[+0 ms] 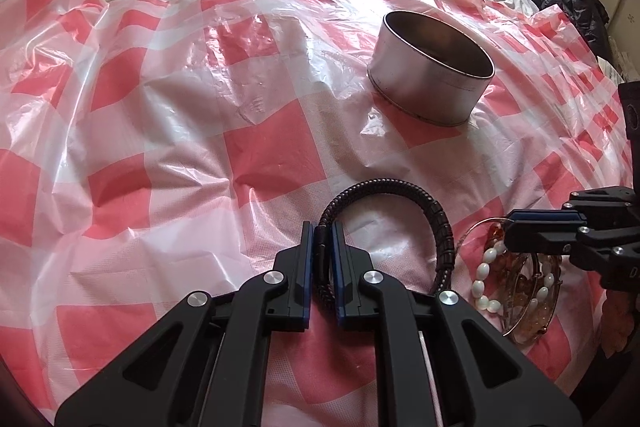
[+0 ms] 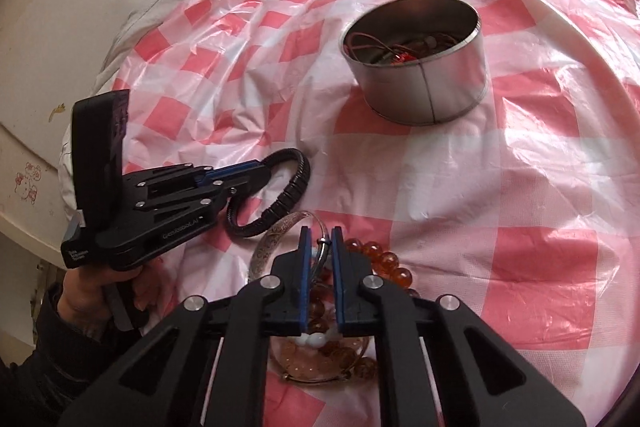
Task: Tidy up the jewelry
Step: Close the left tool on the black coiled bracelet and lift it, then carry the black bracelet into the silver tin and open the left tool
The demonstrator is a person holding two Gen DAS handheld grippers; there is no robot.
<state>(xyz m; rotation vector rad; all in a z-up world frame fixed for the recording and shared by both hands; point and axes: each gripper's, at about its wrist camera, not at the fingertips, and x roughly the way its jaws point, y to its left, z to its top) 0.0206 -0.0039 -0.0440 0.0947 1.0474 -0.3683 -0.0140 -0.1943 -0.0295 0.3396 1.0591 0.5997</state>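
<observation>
Left wrist view: my left gripper (image 1: 321, 227) pinches the stiff black bracelet (image 1: 442, 223); my right gripper (image 2: 319, 245) probably nips a thin bangle (image 2: 320, 223).

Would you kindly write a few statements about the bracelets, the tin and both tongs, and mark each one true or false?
1. The left tongs are closed on the black braided bracelet. True.
2. The metal tin lies tipped on its side. False: it stands upright and open on the checked plastic sheet.
3. The tin already holds some jewelry. True: cords and beads show inside in the right wrist view.
4. The right tongs are wide open over bare sheet. False: they are nearly closed around a thin wire bangle, above a pile of bracelets.
5. The white bead bracelet is inside the tin. False: it lies on the sheet among the pile.
</observation>
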